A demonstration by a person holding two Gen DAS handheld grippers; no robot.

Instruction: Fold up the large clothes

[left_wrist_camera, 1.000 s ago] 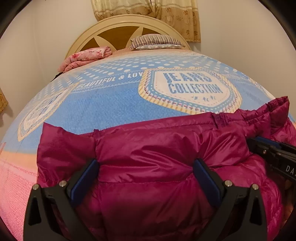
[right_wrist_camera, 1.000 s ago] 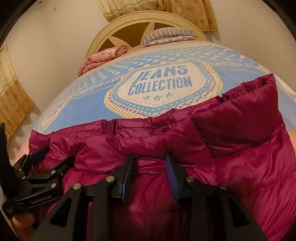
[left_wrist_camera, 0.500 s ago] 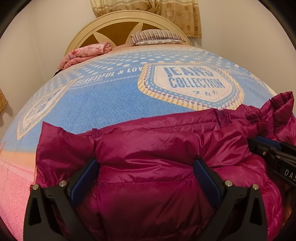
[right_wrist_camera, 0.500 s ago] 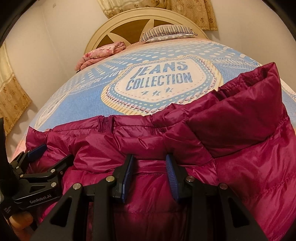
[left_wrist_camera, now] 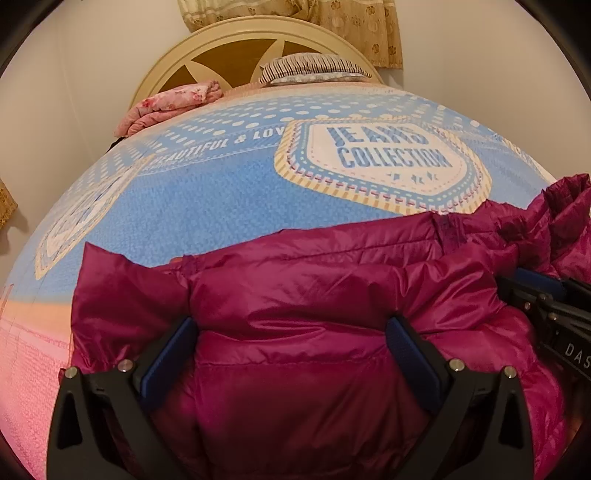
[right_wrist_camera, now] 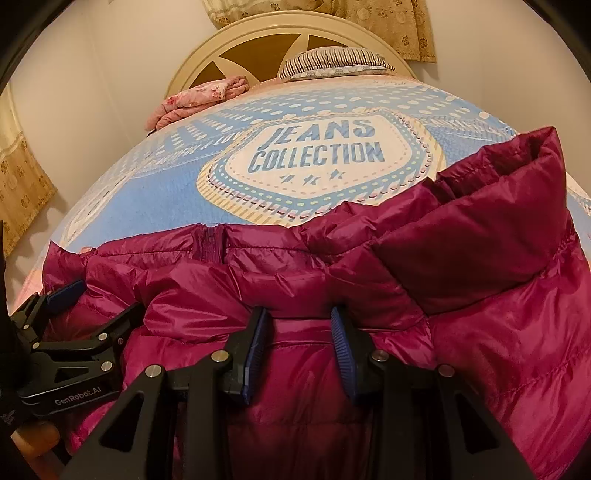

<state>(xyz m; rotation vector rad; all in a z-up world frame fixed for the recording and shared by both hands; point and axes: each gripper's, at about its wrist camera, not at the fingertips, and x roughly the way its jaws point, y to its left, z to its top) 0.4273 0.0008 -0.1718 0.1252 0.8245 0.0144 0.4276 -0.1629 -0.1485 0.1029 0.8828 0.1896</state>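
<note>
**2 grippers grip a magenta puffer jacket at the near edge of the bed**

A magenta quilted puffer jacket (left_wrist_camera: 314, 295) lies on the near part of the bed cover (left_wrist_camera: 221, 206), which is blue with white dots and a badge (right_wrist_camera: 317, 155) reading "JEANS COLLECTION". The jacket covers the whole lower part of both views, and its zipper (right_wrist_camera: 212, 245) shows at the far edge of the folded fabric.

The left gripper (left_wrist_camera: 291, 347) has its jaws spread wide, and a thick bulge of the jacket fills the whole gap; both blue pads (left_wrist_camera: 168, 362) press into the fabric. The right gripper (right_wrist_camera: 299, 343) stands with a narrower gap, and its blue pads (right_wrist_camera: 255, 350) pinch a fold of the same jacket between them. In the right wrist view the left gripper appears at the left, touching the jacket.

At the head of the bed stand a cream headboard (left_wrist_camera: 258, 40), a striped pillow (left_wrist_camera: 314, 68) and a folded pink floral blanket (left_wrist_camera: 170, 107). A patterned curtain (right_wrist_camera: 369, 18) hangs behind.
</note>
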